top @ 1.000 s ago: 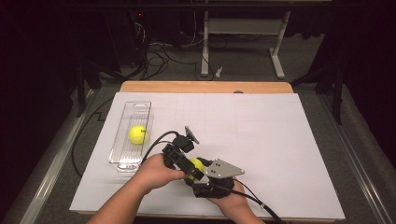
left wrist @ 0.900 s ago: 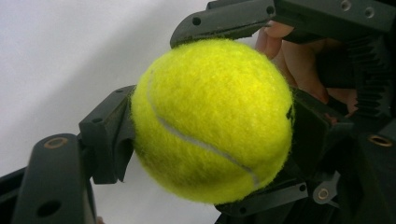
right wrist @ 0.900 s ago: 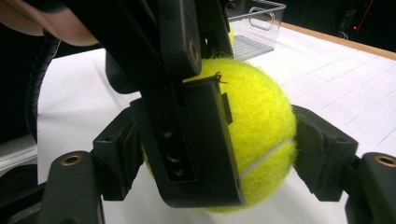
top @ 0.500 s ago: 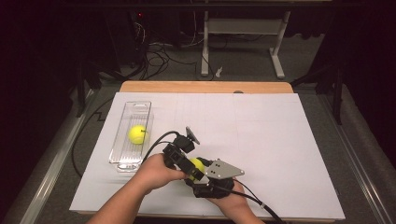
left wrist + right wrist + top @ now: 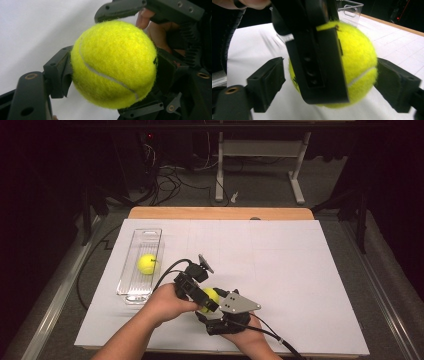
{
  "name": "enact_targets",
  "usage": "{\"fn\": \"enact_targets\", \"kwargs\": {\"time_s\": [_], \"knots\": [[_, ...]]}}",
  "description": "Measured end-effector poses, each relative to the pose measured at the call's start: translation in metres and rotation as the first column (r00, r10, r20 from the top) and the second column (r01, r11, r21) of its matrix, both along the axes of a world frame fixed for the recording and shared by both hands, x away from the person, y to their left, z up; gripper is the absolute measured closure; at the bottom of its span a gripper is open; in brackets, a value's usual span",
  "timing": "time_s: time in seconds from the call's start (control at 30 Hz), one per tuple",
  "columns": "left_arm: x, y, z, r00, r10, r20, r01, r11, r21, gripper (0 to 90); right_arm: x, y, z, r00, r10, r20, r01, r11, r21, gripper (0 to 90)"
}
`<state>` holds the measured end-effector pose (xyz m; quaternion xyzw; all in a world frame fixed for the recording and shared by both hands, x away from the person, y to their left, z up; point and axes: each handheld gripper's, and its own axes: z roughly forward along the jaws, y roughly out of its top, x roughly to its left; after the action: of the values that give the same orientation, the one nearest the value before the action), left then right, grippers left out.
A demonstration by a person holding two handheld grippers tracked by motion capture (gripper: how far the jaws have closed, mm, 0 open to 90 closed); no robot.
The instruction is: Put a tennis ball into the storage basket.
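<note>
Near the front edge of the white counter [image 5: 300, 270], the 2 grippers meet around 1 tennis ball [image 5: 211, 298]. The left gripper [image 5: 200, 296] pinches the ball: in the left gripper view its jaws press on both sides of the ball [image 5: 113, 65]. The right gripper [image 5: 220, 312] has just been opening its jaws; in the right gripper view the ball [image 5: 357, 62] sits between them, the left-hand jaw standing clear of the felt and the right-hand jaw close beside it, while 1 jaw of the left gripper crosses in front. A second tennis ball [image 5: 147, 264] lies inside the clear plastic tray [image 5: 131, 290] at the counter's left side, well apart from the grippers.
</note>
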<state>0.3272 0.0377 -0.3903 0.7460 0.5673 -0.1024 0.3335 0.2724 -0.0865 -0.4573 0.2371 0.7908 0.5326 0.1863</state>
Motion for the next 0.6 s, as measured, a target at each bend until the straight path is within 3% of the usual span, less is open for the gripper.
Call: {"fn": "enact_targets", "kwargs": {"time_s": [0.2,0.6], "knots": [[0.002,0.006,0.001,1.0,0.006,-0.004,-0.006,1.0,0.003,26.9,0.001,0.0,0.0,0.9996,-0.019,-0.021,0.02,1.0,0.006,0.4],[0.006,0.012,0.0,0.9995,0.032,0.001,-0.032,0.9993,0.017,26.8,0.001,-0.008,0.004,0.9993,-0.034,-0.017,0.034,0.999,-0.002,0.4]]}}
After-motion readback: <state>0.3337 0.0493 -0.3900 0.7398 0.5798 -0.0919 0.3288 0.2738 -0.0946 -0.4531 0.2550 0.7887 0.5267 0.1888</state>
